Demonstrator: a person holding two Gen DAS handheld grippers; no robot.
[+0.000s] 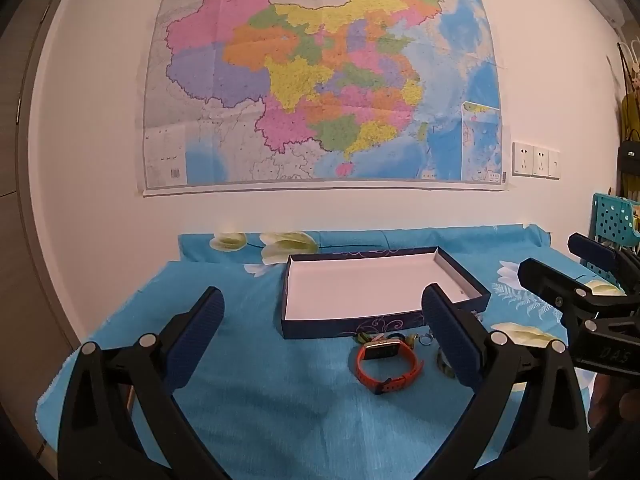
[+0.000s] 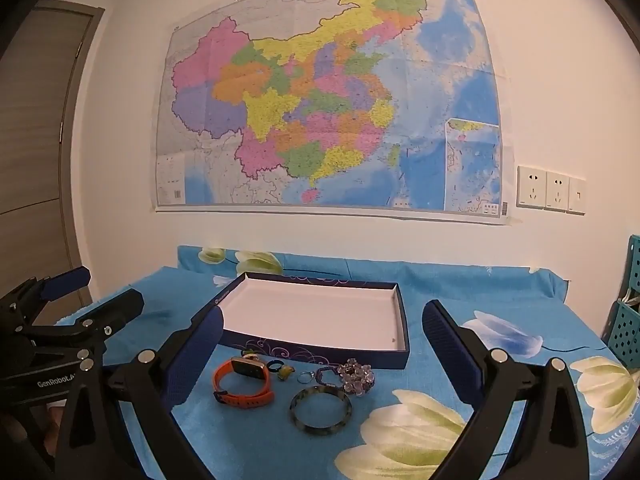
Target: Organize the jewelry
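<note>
Blue floral cloth covers the table (image 2: 248, 440), colourful wall map (image 2: 328, 92) behind. Both tongs hover wide open, empty: left tongs (image 1: 322, 330), right tongs (image 2: 322, 344). Jewelry lies just before the shallow dark-blue box with white inside (image 2: 316, 312): orange-strapped watch (image 2: 240, 380), mottled green bangle (image 2: 321, 410), clear crystal bracelet (image 2: 356, 376).

Black-framed hand-held gripper (image 2: 322, 332), ribbed blue pads (image 2: 448, 340), silver rivets, "GenRobot" lettering.

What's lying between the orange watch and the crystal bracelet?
In the right wrist view, between the orange watch and crystal bracelet lie a dark ring, a small green piece, a silver ring and a purple beaded piece.
</note>
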